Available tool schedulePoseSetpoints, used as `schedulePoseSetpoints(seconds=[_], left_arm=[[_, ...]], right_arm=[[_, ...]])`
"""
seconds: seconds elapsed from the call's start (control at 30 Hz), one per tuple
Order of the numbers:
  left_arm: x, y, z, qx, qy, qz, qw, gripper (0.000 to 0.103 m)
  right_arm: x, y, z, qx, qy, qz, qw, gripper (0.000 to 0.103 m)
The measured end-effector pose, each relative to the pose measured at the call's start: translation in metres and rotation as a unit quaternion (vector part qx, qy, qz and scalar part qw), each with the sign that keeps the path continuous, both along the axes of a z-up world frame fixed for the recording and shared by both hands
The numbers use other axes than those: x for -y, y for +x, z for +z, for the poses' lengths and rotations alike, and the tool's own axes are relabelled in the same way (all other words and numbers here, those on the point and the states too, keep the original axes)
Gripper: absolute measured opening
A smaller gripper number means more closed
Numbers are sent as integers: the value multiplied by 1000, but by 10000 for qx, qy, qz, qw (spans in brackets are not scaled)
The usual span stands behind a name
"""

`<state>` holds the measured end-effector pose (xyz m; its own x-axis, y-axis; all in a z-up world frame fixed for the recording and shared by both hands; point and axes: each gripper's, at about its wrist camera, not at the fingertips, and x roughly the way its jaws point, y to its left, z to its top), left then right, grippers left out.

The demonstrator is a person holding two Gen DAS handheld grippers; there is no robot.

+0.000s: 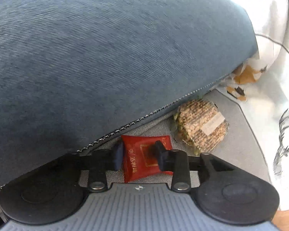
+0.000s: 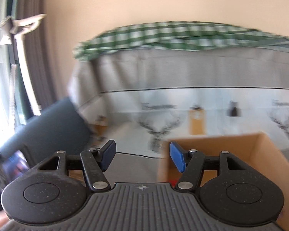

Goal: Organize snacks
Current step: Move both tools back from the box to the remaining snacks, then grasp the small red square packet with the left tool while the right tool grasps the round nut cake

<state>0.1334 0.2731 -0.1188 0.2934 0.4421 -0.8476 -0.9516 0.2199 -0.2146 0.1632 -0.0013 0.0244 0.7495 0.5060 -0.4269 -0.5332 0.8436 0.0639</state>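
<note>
- The left tool [image 1: 137,155] gripped a red snack packet [image 1: 144,159] lying on the grey sofa seat [image 1: 235,134], just under a blue cushion [image 1: 106,57].
- A clear bag of nut snacks [image 1: 200,125] lay near, to its right.
- The right tool [image 2: 142,156] stood wide and empty before a cardboard box [image 2: 260,154].

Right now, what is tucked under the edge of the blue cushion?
A red snack packet, gripped by the left gripper, and a clear bag of puffed grain bars lie on the grey seat at the blue cushion edge. Anything deeper underneath is covered.
</note>
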Motion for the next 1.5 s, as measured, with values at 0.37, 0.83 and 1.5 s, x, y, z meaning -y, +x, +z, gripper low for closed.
schedulePoseSetpoints(seconds=[0.37, 0.83, 1.5], left_arm=[[-16, -20, 5, 602, -588, 63, 9964, 18], [-25, -29, 6, 608, -891, -11, 9942, 17], [-27, -29, 8, 654, -1018, -126, 9926, 17]], right_arm=[[-183, 80, -60, -1274, -852, 1571, 9756, 47], [-238, 142, -161, -2768, -1076, 1761, 9385, 45], [-153, 91, -109, -1766, -1451, 658, 9713, 0]])
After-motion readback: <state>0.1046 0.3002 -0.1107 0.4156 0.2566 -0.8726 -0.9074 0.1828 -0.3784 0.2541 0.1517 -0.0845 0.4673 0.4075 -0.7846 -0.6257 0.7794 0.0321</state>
